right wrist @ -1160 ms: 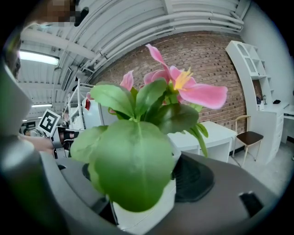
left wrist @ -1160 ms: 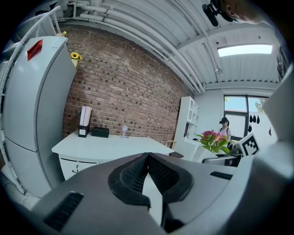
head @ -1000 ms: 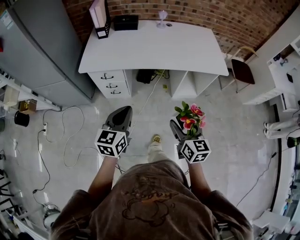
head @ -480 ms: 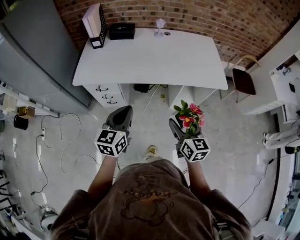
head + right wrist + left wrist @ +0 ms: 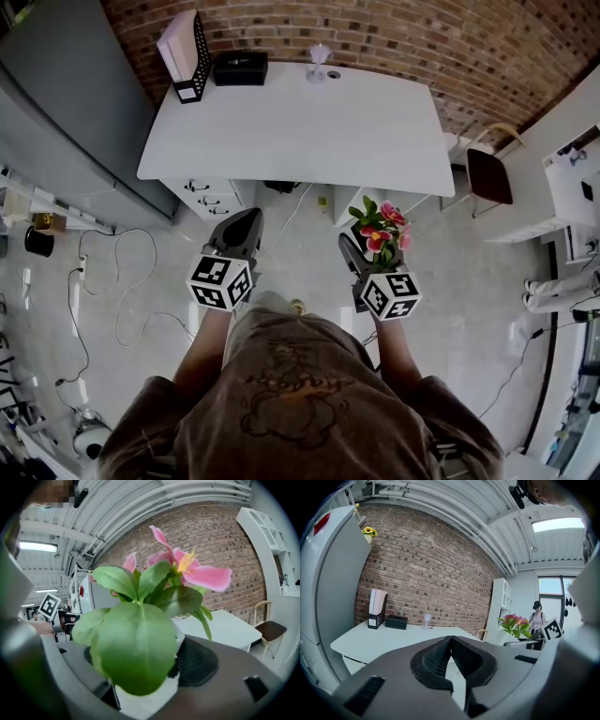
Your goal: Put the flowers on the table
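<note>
The right gripper (image 5: 362, 251) holds a small white pot (image 5: 146, 699) between its two fingers. The fingers press on the pot from both sides. In the pot are the flowers (image 5: 380, 229), pink with big green leaves. The pot stands up straight.

The flowers are not on the table (image 5: 300, 127) yet. They are up in the air over the floor, just in front of the table's near edge and close to its right end.

The left gripper (image 5: 241, 232) is held next to the right one, also in front of the near edge, more to the left. Its two fingers are pressed together at the tips and there is nothing between them.

The table is white and stands against a brick wall (image 5: 422, 37). On its far left corner stands a paper holder (image 5: 184, 43). Just beside that, along the far edge, lies a black box (image 5: 240, 67). A small glass (image 5: 320, 56) stands at the far edge, near the middle. The near half of the table top is bare. Drawers (image 5: 211, 195) sit under the left end of the table.

A chair (image 5: 489, 174) with a dark seat stands past the right end of the table. A big grey cupboard (image 5: 66, 103) stands to the left of the table. Wires (image 5: 122, 281) lie on the floor by the left side.
</note>
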`<state>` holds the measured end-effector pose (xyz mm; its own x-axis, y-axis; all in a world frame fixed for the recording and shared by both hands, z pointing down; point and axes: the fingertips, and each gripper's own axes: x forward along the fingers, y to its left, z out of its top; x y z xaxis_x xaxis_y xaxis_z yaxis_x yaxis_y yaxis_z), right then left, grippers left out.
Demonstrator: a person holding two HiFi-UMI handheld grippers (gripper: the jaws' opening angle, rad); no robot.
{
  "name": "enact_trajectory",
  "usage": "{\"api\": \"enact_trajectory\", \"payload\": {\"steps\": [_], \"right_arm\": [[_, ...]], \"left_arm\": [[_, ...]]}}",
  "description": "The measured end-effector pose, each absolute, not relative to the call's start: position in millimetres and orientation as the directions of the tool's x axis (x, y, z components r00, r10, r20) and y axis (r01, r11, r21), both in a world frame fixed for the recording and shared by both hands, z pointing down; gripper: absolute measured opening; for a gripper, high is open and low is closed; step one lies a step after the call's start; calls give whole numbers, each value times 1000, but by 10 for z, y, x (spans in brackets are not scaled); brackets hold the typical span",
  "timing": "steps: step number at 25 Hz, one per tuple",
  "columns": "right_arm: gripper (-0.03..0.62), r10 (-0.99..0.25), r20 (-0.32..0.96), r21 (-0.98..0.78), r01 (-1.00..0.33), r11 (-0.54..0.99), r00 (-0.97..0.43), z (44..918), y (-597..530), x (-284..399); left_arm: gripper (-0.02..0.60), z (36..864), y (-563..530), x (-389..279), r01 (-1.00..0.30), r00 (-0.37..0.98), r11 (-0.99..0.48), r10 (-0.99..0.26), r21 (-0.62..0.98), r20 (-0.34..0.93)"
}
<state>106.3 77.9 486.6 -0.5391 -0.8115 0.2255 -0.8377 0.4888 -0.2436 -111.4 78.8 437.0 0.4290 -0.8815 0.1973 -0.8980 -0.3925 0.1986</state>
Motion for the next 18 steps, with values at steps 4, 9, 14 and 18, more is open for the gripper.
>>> {"api": "enact_trajectory", "payload": {"steps": [4, 9, 14, 18], "right_arm": [[360, -806, 224, -238, -833, 500, -548, 4855, 635, 1072], [360, -806, 232, -229, -836, 498, -544, 4915, 441, 1099], [360, -812, 232, -218, -842, 493, -536, 4939, 156, 1101], [360, -820, 224, -211, -848, 487, -526, 4915, -135, 1128]], "left_arm": [[21, 4406, 665, -1122, -902, 421, -384, -885, 196, 201], [21, 4473, 466, -1134, -902, 418, -381, -887, 202, 196], [21, 4476, 121, -1133, -897, 428, -392, -886, 204, 180], [21, 4474, -212, -1091, -891, 440, -404, -881, 205, 173]]}}
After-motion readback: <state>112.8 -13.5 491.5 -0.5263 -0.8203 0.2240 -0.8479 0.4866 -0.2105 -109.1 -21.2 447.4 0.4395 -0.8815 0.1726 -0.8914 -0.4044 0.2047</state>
